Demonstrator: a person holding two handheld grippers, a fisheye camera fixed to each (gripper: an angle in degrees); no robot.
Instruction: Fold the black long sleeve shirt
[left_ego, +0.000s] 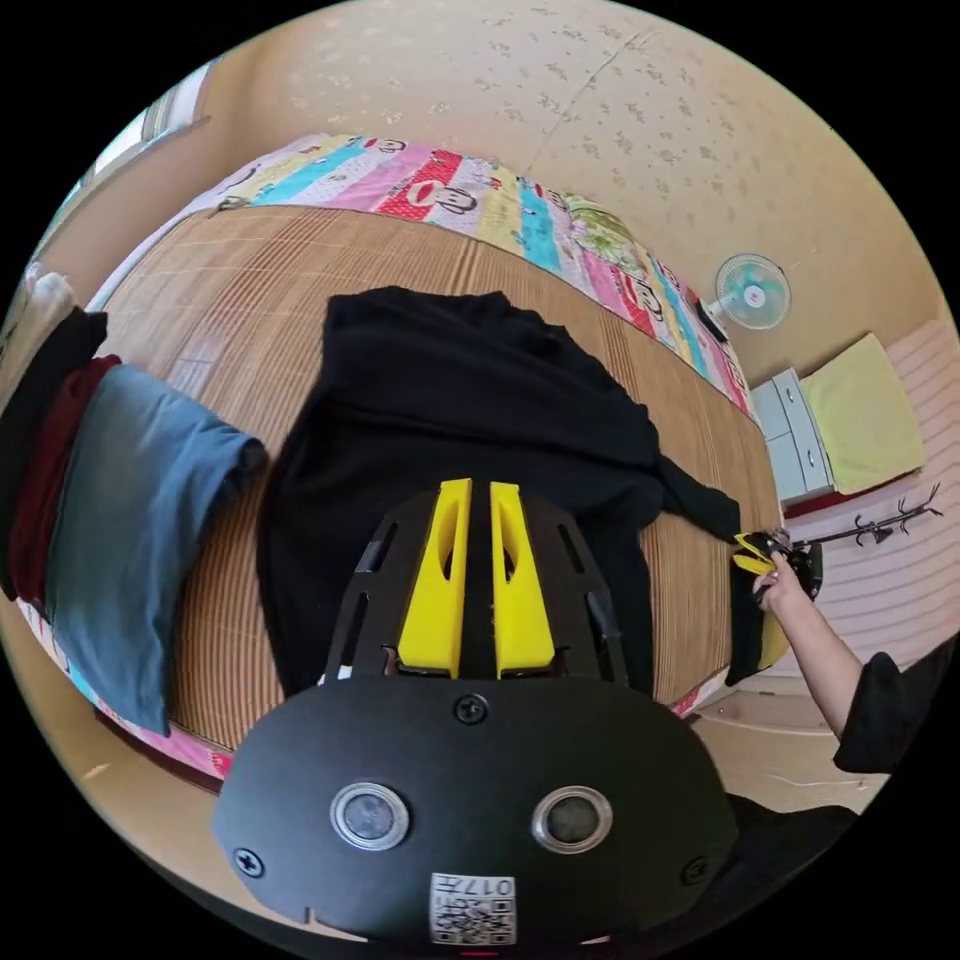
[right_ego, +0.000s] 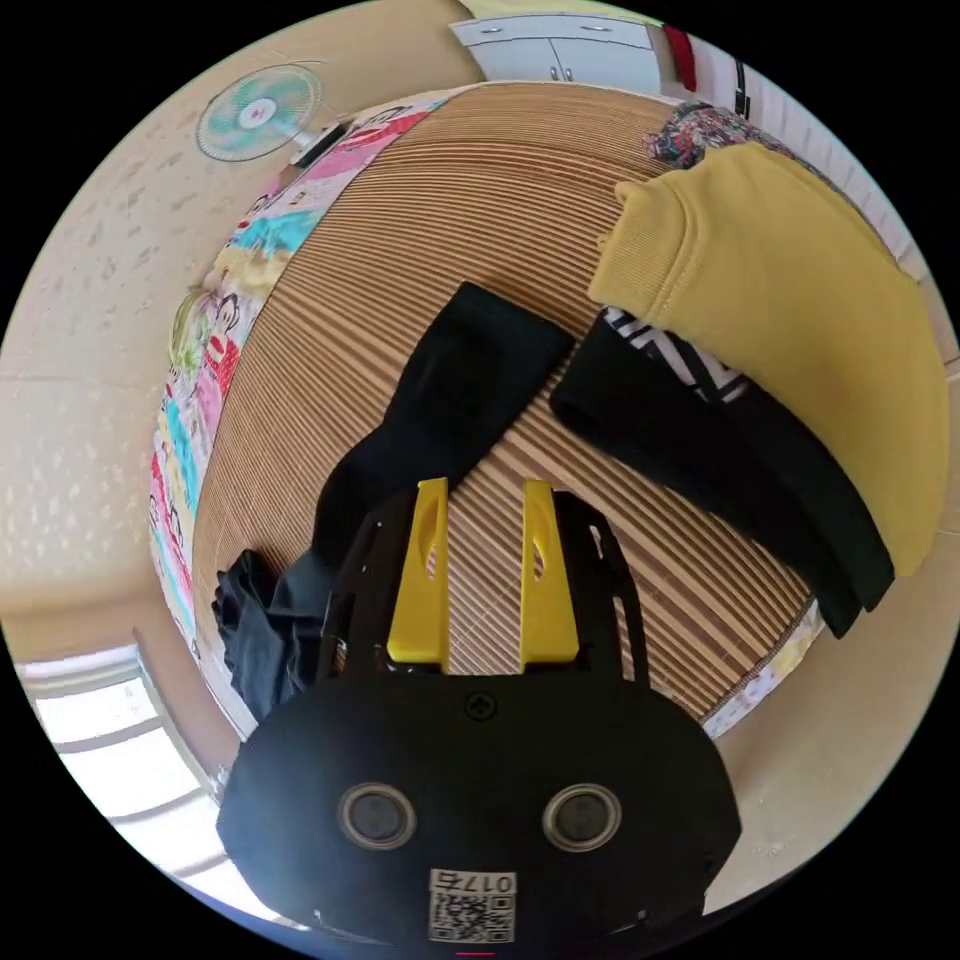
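The black long sleeve shirt is spread flat on the bamboo mat that covers the bed, its body lying across the middle of the mat. One sleeve is stretched toward the mat's right edge in the left gripper view. In the right gripper view the same sleeve is seen lying straight on the mat, its cuff end close to a stack of clothes.

The left gripper is held above the shirt's lower hem. Its two yellow jaws are nearly together, with a narrow gap, and whether cloth is pinched between them cannot be told. The right gripper is held over the bare mat just beside the sleeve. Its jaws are parted to a moderate width and nothing is held between them. In the left gripper view the right gripper is seen at the mat's right edge, carried by a hand.

Two stacks of folded clothes are counted. At the mat's left edge three pieces are piled: a blue one on top, a dark red one and a black one. At the right edge a yellow sweatshirt is laid over a black-and-white patterned piece and a black piece.

One patchwork cartoon sheet is exposed along the mat's far edge. One fan and one white cabinet are seen by the wall.
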